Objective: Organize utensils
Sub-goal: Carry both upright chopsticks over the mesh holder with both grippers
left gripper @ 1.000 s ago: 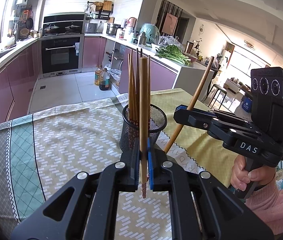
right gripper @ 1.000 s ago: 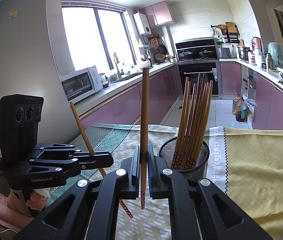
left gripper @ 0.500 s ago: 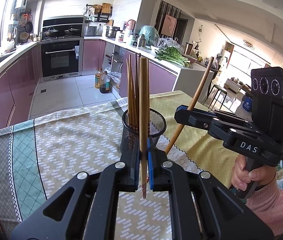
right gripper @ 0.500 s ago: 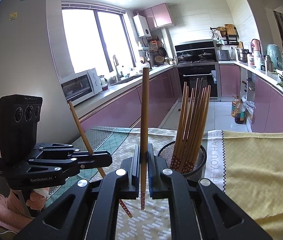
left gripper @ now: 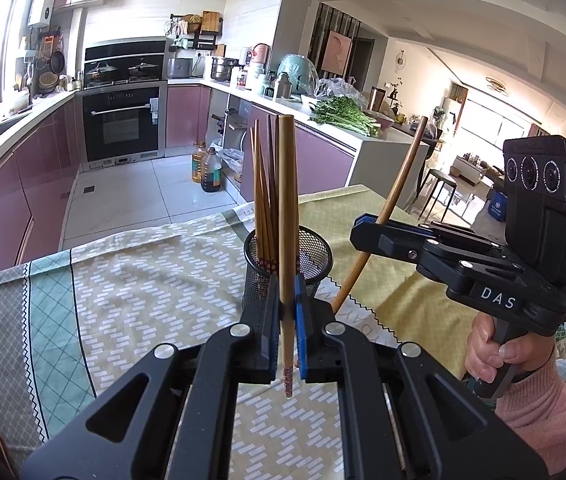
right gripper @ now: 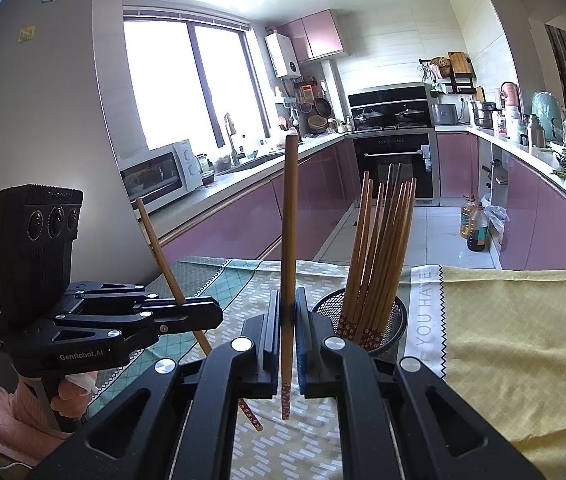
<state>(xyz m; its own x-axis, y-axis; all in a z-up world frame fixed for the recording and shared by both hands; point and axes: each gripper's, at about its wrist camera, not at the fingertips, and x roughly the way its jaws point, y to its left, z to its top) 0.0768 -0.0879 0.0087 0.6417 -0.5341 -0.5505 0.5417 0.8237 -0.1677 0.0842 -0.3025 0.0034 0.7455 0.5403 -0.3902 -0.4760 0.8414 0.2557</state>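
Beside round black mesh holder (left gripper: 287, 264), each tool (left gripper: 287, 332) (right gripper: 287, 332) pinching one slim wooden chopstick (left gripper: 287, 216) (right gripper: 289, 240).

Mesh holder (left gripper: 287, 264) sits dead ahead of my left gripper (left gripper: 287, 332), its mouth crowded with upright chopsticks (left gripper: 264, 196) on the left side, open gap on the right. My right gripper (left gripper: 367, 229) hangs just beside the holder's right rim, chopstick slanting across. Table (left gripper: 131, 300) to the left lies bare.
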